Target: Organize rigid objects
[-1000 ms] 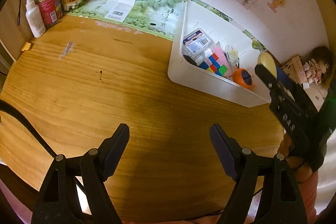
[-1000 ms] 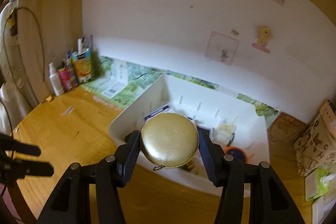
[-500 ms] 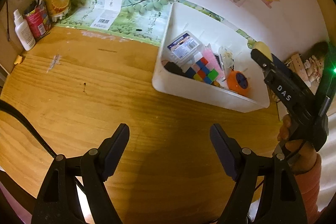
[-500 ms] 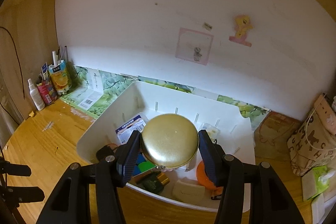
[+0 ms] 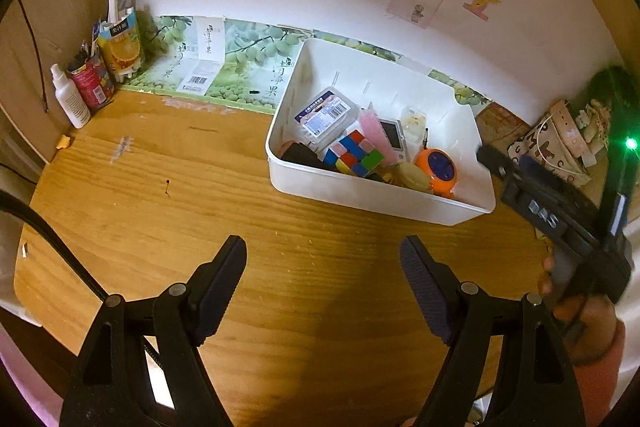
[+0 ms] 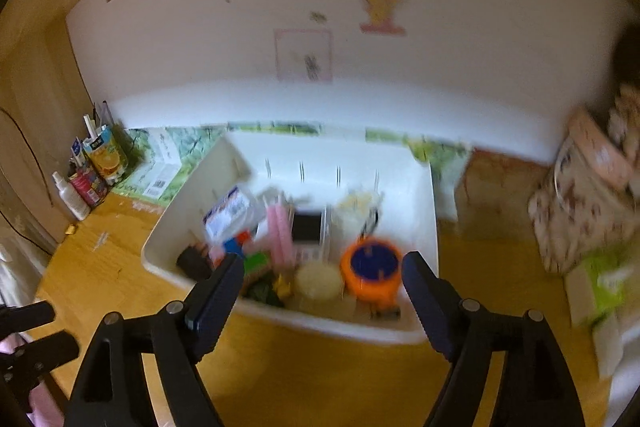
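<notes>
Through my left wrist camera, my left gripper (image 5: 322, 259) hangs over bare tabletop (image 5: 168, 211) with its fingers wide and nothing between them. Beyond them sits the white bin (image 5: 360, 193), holding a puzzle cube (image 5: 354, 153), a clear labelled box (image 5: 326, 115), an orange round timer (image 5: 436, 169) and a pale gold disc (image 5: 412, 175) lying low against the near wall. My right gripper (image 5: 490, 155) reaches in from the right edge.

Through my right wrist camera, blurred, my right gripper's (image 6: 322, 279) fingers have just been opening and now stand wide and empty over the bin's (image 6: 320, 327) near wall. The gold disc (image 6: 318, 281) rests inside beside the timer (image 6: 372, 269), apart from my pads.

I judge the disc a stiff, light, smooth tin: slippery on its domed face, so best pinched across its rim. Everything in the bin looks hard and unlikely to crush
</notes>
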